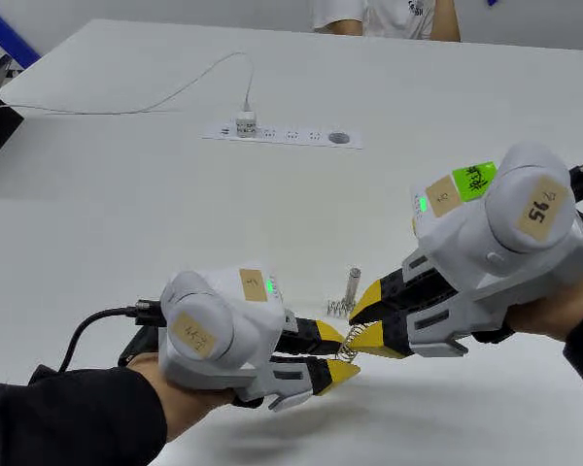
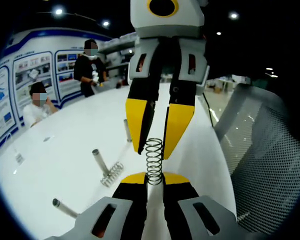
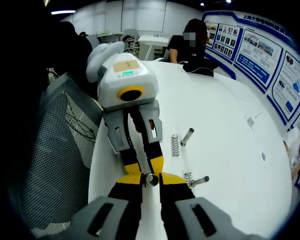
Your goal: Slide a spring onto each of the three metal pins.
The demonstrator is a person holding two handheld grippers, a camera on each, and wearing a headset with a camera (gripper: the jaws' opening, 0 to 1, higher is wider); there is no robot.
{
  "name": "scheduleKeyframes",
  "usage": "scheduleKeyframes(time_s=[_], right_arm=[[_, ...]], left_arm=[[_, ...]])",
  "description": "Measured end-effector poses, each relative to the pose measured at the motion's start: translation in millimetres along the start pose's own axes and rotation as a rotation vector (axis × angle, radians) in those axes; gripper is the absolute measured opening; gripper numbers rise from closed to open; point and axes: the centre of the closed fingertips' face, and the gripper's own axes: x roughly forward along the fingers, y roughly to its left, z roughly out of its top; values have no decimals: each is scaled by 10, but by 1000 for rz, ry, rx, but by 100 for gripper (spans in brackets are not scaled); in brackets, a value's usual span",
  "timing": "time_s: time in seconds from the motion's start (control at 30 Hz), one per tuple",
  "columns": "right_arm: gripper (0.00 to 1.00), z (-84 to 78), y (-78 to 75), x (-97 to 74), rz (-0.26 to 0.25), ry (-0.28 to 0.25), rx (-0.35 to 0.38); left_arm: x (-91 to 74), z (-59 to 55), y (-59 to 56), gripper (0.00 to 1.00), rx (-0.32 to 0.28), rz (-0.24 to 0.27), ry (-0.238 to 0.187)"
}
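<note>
The left tongs [image 2: 154,180] are clamped on the lower end of a spring [image 2: 154,157], which we see rising straight out from between their yellow tips. The right tongs [image 3: 150,179] meet it head-on from the opposite side. Their yellow tips are narrowly parted on either side of the spring's free end, and we cannot tell whether they pinch it or merely flank it. The two tools sit nose to nose, raised off the white worktop [image 1: 126,214].

Just beyond the tips stands a metal pin [image 1: 352,284], with a second spring [image 1: 339,308] lying at its foot. In the left gripper view we count two more pins on the worktop: a near pin [image 2: 65,207] off to the left, and a far pin [image 2: 126,130] behind the right tongs. In the right gripper view, a third spring [image 3: 175,145] lies loose just beside one of the pins.

Farther off, a white power strip [image 1: 282,134] lies flat with a cable [image 1: 126,109] plugged into it. A person [image 1: 384,15] sits at the worktop's far edge.
</note>
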Motion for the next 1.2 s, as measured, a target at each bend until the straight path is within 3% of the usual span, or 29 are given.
scheduleKeyframes(time_s=[0.67, 1.2], right_arm=[[12, -18, -24, 13, 1, -4, 30], [12, -236, -275, -278, -76, 49, 62]], left_arm=[[3, 39, 34, 12, -1, 13, -20], [-218, -99, 129, 23, -56, 61, -8]])
